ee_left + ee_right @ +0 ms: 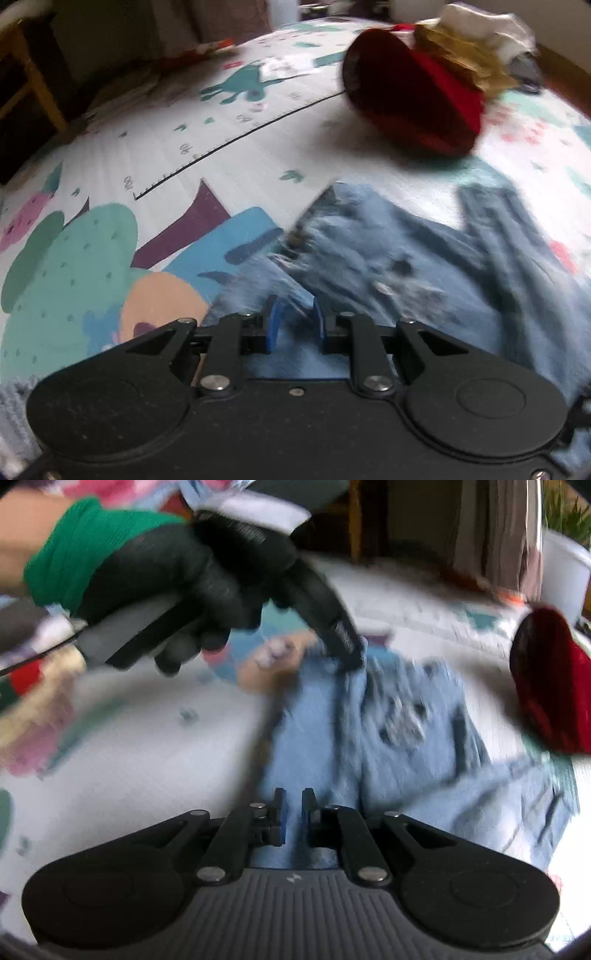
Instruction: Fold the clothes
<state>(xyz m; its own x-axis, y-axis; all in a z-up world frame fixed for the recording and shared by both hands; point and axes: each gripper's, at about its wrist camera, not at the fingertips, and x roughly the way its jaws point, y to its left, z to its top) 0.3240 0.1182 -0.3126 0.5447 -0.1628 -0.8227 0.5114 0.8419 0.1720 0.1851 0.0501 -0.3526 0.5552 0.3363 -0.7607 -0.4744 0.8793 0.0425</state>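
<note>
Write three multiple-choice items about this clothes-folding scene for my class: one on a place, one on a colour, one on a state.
1. Where is the red garment?
A. On the mat, beyond the jeans
B. On a chair
C. Under the jeans

2. What colour is the sleeve above the gloved hand holding the left gripper?
A. Yellow
B. Green
C. Red

3. How do the jeans lie?
A. Folded in a neat stack
B. Hanging from a rail
C. Rumpled, spread on the mat

Answers:
1 A: the left wrist view shows it on the printed mat, past the denim.
2 B: a green cuff meets the black glove.
3 C: creases and loose flaps show in both views.
</note>
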